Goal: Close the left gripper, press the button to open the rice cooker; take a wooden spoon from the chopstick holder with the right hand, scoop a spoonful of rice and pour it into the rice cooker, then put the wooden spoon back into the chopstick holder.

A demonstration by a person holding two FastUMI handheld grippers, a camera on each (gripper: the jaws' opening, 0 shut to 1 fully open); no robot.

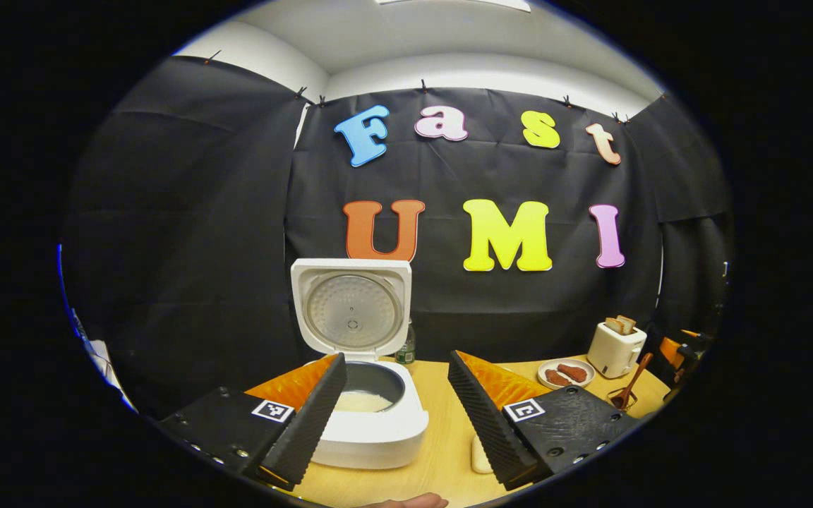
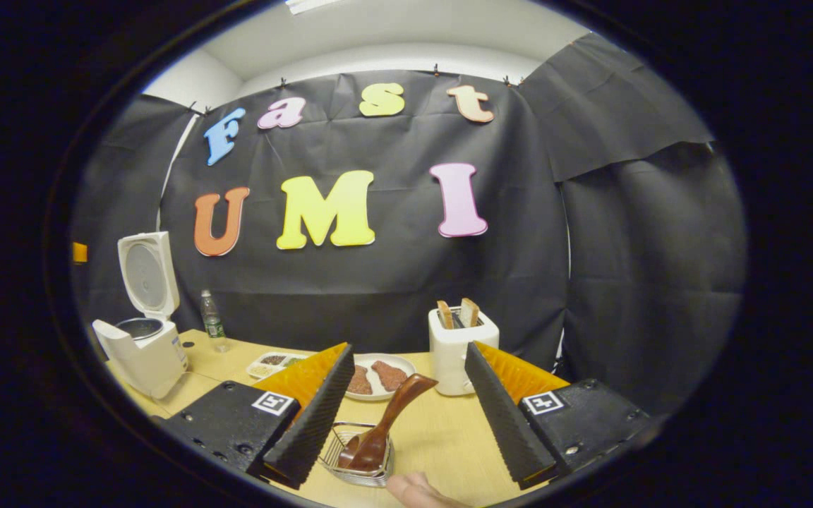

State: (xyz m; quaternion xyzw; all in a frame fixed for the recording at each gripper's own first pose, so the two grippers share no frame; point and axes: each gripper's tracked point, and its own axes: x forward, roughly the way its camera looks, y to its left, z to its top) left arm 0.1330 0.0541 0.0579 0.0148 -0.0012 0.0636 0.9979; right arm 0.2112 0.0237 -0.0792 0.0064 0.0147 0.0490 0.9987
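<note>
Staged kitchen booth, not real home: black cloth wall (image 2: 378, 282) clipped up under white ceiling, wooden table (image 2: 442, 430) set with rice cooker (image 1: 368, 416), toaster (image 2: 459, 349), plate of food (image 2: 378, 377), water bottle (image 2: 213, 321).

The right gripper (image 2: 403, 423) hangs spread over a brown wooden spoon (image 2: 385, 423) leaning in a wire chopstick holder (image 2: 358, 451).

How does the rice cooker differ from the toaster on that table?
The rice cooker stands with its lid flipped up and rice showing in the pot; the toaster has no lid, and bread slices stick out of its top slots. In the right gripper view the rice cooker sits at the table's left end, the toaster behind the plate of meat. Both are white.
</note>
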